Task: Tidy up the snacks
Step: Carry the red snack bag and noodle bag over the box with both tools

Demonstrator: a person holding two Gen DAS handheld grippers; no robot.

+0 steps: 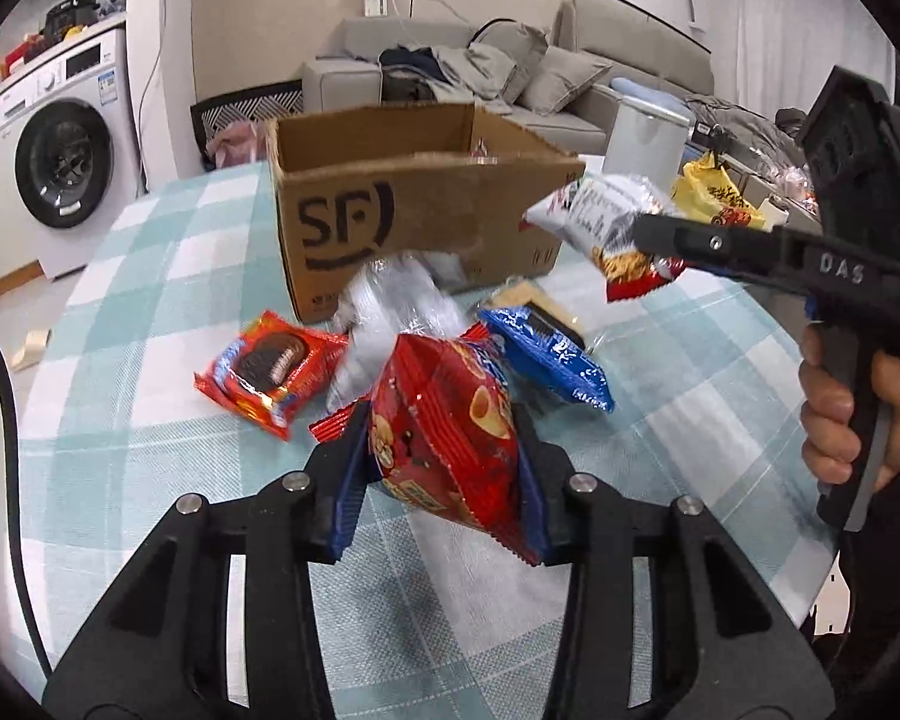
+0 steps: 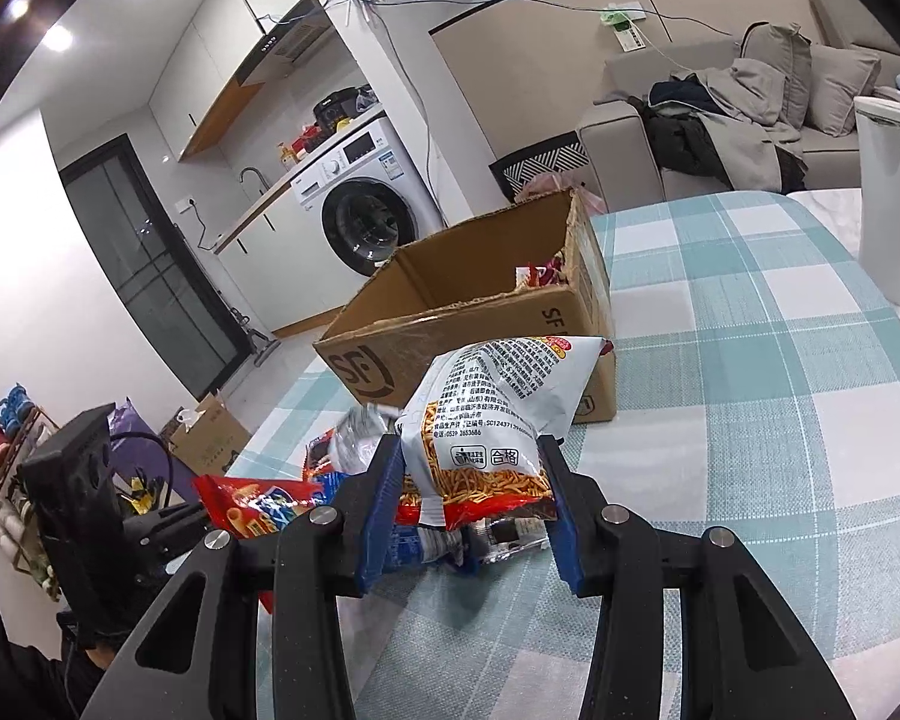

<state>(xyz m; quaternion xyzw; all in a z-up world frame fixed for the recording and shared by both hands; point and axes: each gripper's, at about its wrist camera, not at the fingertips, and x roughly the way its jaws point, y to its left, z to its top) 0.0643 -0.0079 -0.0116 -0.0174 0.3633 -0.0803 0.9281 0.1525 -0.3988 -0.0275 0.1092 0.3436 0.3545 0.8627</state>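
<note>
The left gripper (image 1: 444,462) is clamped on a red crinkled snack bag printed with biscuit rolls (image 1: 450,438); its blue pads press both sides and the bag hangs clear of the counter (image 1: 150,480), which carries a teal and white checked cloth. The right gripper (image 2: 471,498) is clamped on a white and red noodle-snack bag with printed text (image 2: 492,420), held above the counter in front of the box. Below the left gripper lie a red flat chocolate-biscuit packet (image 1: 270,372), a blue foil packet (image 1: 546,360) and a clear crumpled plastic wrapper (image 1: 390,306). Behind them stands an open brown cardboard box marked "SF" (image 1: 402,210), with a few packets visible inside from the right wrist view.
</note>
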